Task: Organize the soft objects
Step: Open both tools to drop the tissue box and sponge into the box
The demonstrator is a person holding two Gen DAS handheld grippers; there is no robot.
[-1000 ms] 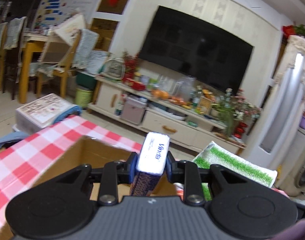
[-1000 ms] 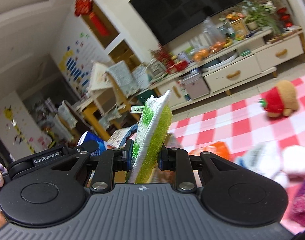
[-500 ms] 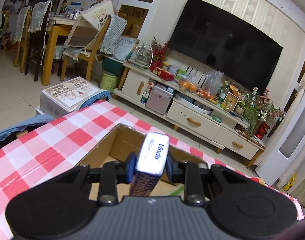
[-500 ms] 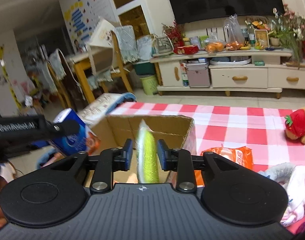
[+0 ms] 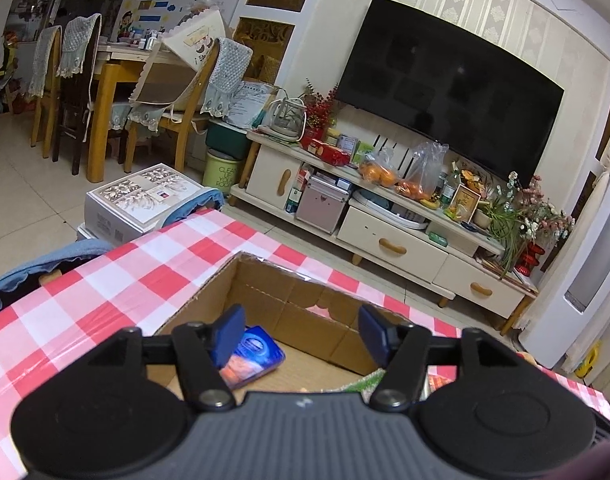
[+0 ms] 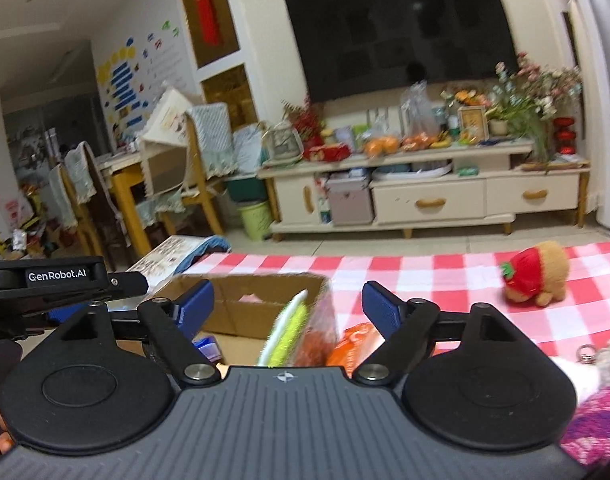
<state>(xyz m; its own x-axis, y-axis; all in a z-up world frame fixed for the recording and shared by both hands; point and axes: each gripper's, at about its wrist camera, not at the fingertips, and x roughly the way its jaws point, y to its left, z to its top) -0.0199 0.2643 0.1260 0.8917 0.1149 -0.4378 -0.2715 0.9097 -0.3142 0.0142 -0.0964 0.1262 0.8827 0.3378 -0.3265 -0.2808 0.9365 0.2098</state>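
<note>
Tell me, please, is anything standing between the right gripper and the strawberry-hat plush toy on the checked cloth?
Nothing visible does. The right gripper is open, and only bare checked cloth lies before the plush toy.

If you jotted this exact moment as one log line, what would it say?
left gripper: open, empty | right gripper: open, empty | tissue pack: lying in cardboard box | green cloth: in box | plush toy: on tablecloth

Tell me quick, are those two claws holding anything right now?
Left gripper: open, holding nothing; the tissue pack lies in the cardboard box.
Right gripper: open, holding nothing; the green cloth is loose.
</note>
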